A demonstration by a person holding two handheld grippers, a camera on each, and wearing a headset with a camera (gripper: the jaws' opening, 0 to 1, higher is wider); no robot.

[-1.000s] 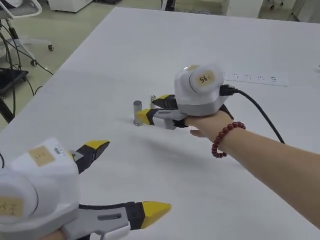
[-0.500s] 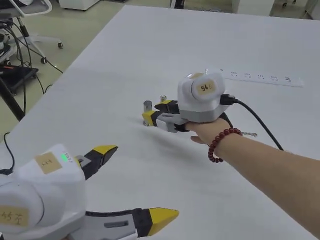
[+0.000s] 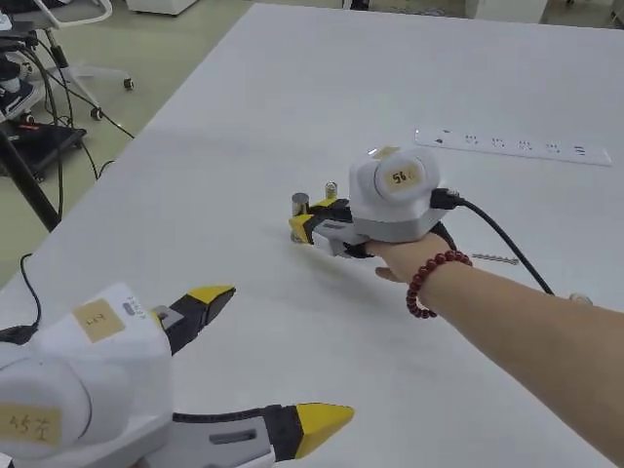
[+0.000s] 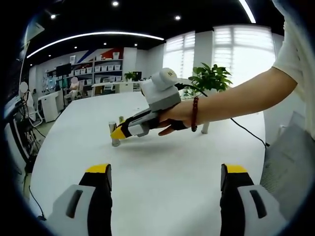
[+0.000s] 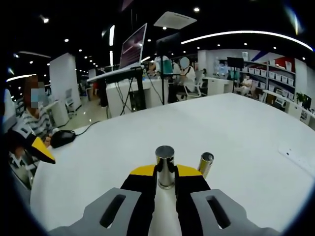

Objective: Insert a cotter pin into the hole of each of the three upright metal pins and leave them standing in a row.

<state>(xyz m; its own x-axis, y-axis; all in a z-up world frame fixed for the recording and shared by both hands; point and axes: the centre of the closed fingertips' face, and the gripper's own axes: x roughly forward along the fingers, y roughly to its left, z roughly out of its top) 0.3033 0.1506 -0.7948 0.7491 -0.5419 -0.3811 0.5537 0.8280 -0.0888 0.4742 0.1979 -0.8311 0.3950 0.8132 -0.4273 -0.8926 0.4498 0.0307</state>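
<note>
Looking along the right gripper (image 5: 166,174), found its jaws closed on the lower part of an upright pin (image 5: 165,153), yellow tips pressed to both sides at frame centre. Saw second pin (image 5: 205,163) just right of the right-hand jaw, near the held one but apart from it, standing on the white table (image 5: 236,128). Logged a yellow tip of the left gripper (image 5: 42,150) at far left edge and a power strip (image 5: 295,156) at right edge.

Head view: located right gripper (image 3: 309,217) at centre of frame, held by a hand (image 3: 405,255) with a bead bracelet (image 3: 436,283) at the wrist. Traced cable (image 3: 497,232) from its rear toward lower right. Noted pin (image 3: 300,203) at the jaw tips and second pin (image 3: 331,188) just up and right of it, beyond the upper jaw. Judged both upright. Spotted power strip (image 3: 517,146) in upper right, well apart from the pins. Recorded a thin metal piece (image 3: 492,259) lying on the table (image 3: 244,117) right of the hand, too small to identify. Found left gripper (image 3: 278,356) at lower left, jaws spread wide, nothing between them, well apart from the pins.

Left gripper view: confirmed left gripper (image 4: 166,172) jaws far apart at bottom of frame, bare table (image 4: 167,162) between. Saw right gripper (image 4: 119,132) left of centre, tip against pin (image 4: 114,141), second pin (image 4: 121,120) just above it in frame.
</note>
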